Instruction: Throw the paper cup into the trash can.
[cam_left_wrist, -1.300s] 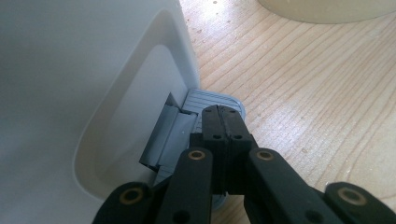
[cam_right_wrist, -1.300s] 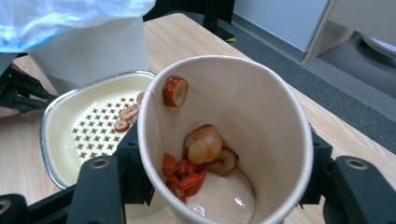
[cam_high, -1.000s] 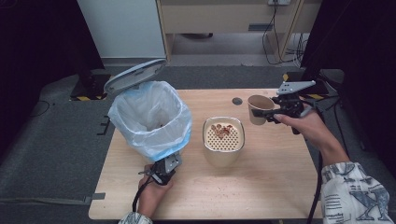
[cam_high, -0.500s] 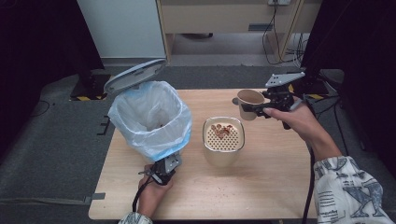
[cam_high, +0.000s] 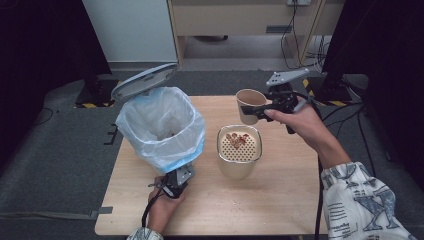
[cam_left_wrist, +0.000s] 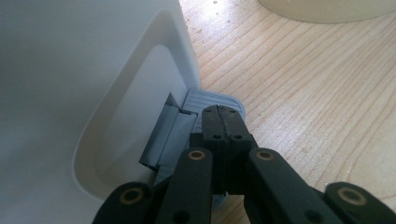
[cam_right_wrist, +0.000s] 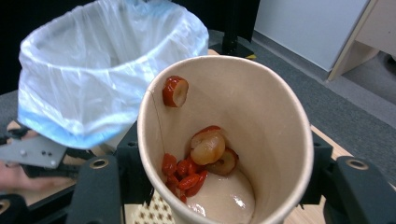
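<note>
Since earlier frame, right gripper (cam_high: 256, 111) carried cup (cam_high: 249, 105) left and up, from table's right edge to above strainer (cam_high: 239, 150). No writing readable anywhere. One cup, one strainer, one bin (cam_high: 162, 127), two grippers. Cup clamped between right jaws, tilted, red fruit pieces (cam_right_wrist: 201, 158) inside. Left gripper (cam_left_wrist: 223, 112) jaws together, pressing bin's pedal (cam_left_wrist: 212, 99); lid (cam_high: 144, 81) stands open.

- No readable text, label, brand, number or sign on the cup (cam_right_wrist: 224, 140), the bin (cam_high: 162, 127) or the strainer pot (cam_high: 239, 150).
- The yellow-black floor tape (cam_high: 95, 105) is striped, not lettered.
</note>
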